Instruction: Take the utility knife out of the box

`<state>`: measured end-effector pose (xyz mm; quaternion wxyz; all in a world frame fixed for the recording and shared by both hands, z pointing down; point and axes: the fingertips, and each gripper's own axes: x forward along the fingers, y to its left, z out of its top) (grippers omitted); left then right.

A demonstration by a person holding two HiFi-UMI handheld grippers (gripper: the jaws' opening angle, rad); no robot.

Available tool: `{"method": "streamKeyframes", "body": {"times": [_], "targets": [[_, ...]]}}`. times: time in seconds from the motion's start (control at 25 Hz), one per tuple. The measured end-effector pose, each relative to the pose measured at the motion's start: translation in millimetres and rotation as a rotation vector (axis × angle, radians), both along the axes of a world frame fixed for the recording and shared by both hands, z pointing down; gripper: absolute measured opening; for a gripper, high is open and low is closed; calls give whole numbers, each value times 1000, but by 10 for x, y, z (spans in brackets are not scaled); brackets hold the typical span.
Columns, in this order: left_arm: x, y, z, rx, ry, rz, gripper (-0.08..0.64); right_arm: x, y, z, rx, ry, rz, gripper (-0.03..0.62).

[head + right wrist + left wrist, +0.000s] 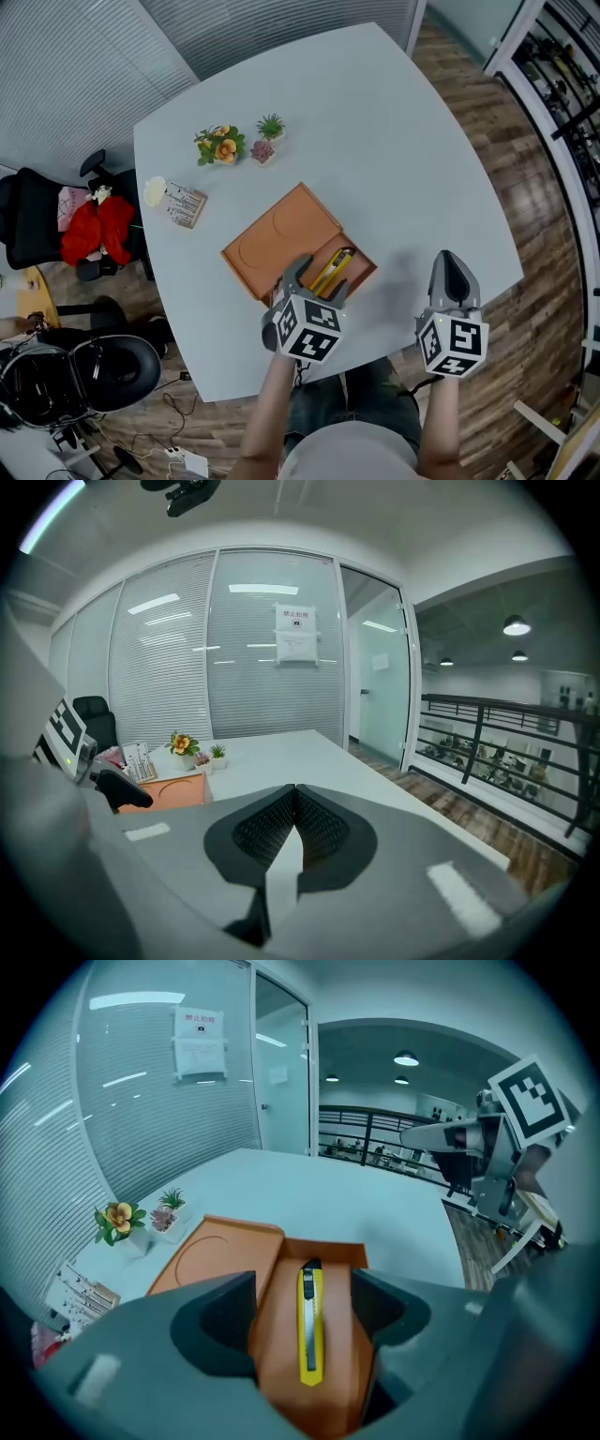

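At six o'clock in the head view, nearest the person, the left gripper point(319, 278) has its jaws spread wide, with nothing gripped. The right gripper point(452, 267) sits at four o'clock from the box with its jaws pressed together and nothing between them.

The left gripper view shows what the head view half hides. The yellow utility knife point(308, 1326) lies lengthwise in the open orange box point(277, 1344), between the spread jaws and touching neither. I cannot tell whether the jaws touch the box walls. The lid point(211, 1255) lies flat against the box at ten o'clock.

The right gripper view looks across the pale table point(375, 141) and catches only a corner of the box.

Beyond the box, at eleven o'clock, stand three small potted plants point(225, 145). Off the table's edge at nine o'clock is a black chair point(33, 220) holding a red garment point(94, 230). A wood floor point(539, 234) runs at three o'clock, and blinds point(75, 66) hang behind glass at the far side.
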<state>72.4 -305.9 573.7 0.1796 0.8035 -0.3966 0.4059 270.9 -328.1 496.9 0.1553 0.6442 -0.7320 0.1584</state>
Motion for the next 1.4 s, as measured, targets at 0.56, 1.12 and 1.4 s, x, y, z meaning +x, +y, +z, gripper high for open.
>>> {"method": "streamKeyframes", "body": {"times": [0.56,1.12,1.4], "targets": [[118,76,465,-134,-65,52,308,115,-6,175,-47,-3,16,28],[118,50,792,-220,-85,46,273,139,-27,321,-83,-4,16,28],[139,65,888,-256,-98,56,264,143,-39,360,-93,-4,11,28]]}}
